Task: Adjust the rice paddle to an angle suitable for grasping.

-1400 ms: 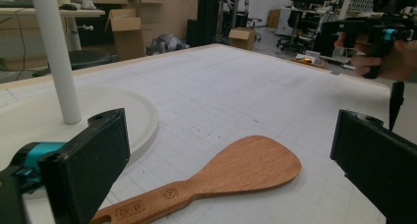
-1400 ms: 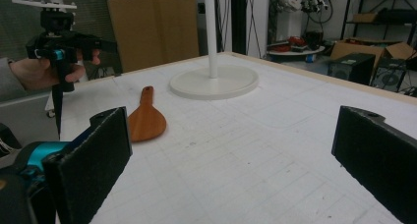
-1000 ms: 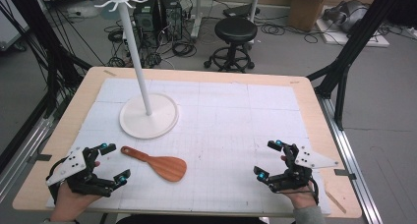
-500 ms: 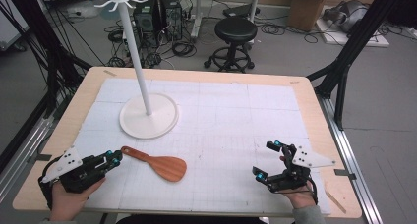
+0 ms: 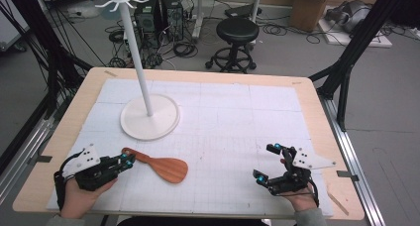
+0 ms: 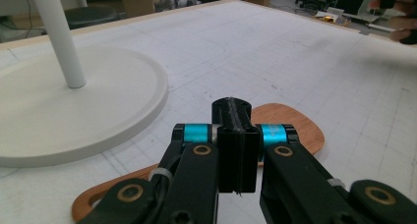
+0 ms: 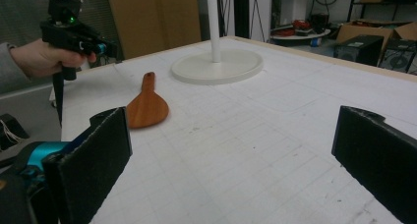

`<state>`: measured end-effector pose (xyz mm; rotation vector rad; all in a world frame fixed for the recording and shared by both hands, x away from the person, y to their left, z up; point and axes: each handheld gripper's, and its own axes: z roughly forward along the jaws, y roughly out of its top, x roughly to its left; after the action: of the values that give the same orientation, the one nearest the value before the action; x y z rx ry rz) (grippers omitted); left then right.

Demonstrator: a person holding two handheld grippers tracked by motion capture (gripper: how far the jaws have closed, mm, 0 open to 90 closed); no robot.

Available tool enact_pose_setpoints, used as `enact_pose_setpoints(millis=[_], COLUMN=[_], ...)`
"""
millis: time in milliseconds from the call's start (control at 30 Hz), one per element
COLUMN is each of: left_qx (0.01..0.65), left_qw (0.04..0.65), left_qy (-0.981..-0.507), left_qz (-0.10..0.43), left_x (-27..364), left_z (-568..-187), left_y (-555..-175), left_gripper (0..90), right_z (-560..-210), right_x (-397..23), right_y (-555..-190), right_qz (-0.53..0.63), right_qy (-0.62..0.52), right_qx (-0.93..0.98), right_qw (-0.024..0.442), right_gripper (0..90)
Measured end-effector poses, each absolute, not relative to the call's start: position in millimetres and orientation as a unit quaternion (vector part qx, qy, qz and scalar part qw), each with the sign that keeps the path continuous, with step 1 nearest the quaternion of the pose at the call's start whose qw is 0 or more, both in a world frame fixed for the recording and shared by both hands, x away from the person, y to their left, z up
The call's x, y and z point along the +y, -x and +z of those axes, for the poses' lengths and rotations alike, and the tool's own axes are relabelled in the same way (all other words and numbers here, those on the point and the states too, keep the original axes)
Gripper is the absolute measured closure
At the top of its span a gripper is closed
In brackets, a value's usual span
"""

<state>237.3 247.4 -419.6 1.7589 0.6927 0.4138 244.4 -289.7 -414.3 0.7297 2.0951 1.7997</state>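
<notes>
We see left gripper [image 5: 128, 161] at table's [image 5: 307, 102] 8 o'clock, jaws pressed together, empty, tips just above spatula [image 5: 161, 166] handle end. Spatula flat on mat, blade toward 4 o'clock, just at 6 o'clock of stand [image 5: 148, 118] base. Right gripper [image 5: 265, 161] at 4 o'clock, jaws spread wide, nothing between, well apart from spatula.

We see a white gridded mat [image 5: 237, 122] covering the wooden table [image 5: 317, 112]. Beyond the table's far edge a black round stool [image 5: 237, 31] stands on the grey floor, with a cardboard box [image 5: 308, 10] and tangled cables [image 5: 183, 48] nearby.
</notes>
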Motion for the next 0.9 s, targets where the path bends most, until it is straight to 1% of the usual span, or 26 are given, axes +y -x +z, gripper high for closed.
enact_pose_setpoints(millis=[200, 533, 667, 767, 900], left_qx=[0.284, 0.270, 0.271, 0.285, 0.292], left_qw=[0.561, 0.538, 0.529, 0.530, 0.513], left_qy=[-0.760, -0.784, -0.790, -0.788, -0.797], left_qz=[0.165, 0.152, 0.146, 0.132, 0.126], left_x=[232, 201, 194, 187, 175], left_z=[-419, -420, -422, -425, -430], left_y=[-243, -265, -270, -277, -288], left_gripper=[89.5, 89.5, 89.6, 89.6, 89.5], right_z=[-415, -417, -417, -418, -417], right_x=[-290, -294, -295, -296, -297], right_y=[-244, -239, -237, -235, -233], right_qz=[0.625, 0.624, 0.624, 0.623, 0.621], right_qy=[-0.257, -0.261, -0.263, -0.263, -0.268], right_qx=[0.725, 0.725, 0.724, 0.724, 0.721], right_qw=[0.136, 0.134, 0.135, 0.137, 0.147], right_gripper=[0.3, 0.3, 0.3, 0.3, 0.3])
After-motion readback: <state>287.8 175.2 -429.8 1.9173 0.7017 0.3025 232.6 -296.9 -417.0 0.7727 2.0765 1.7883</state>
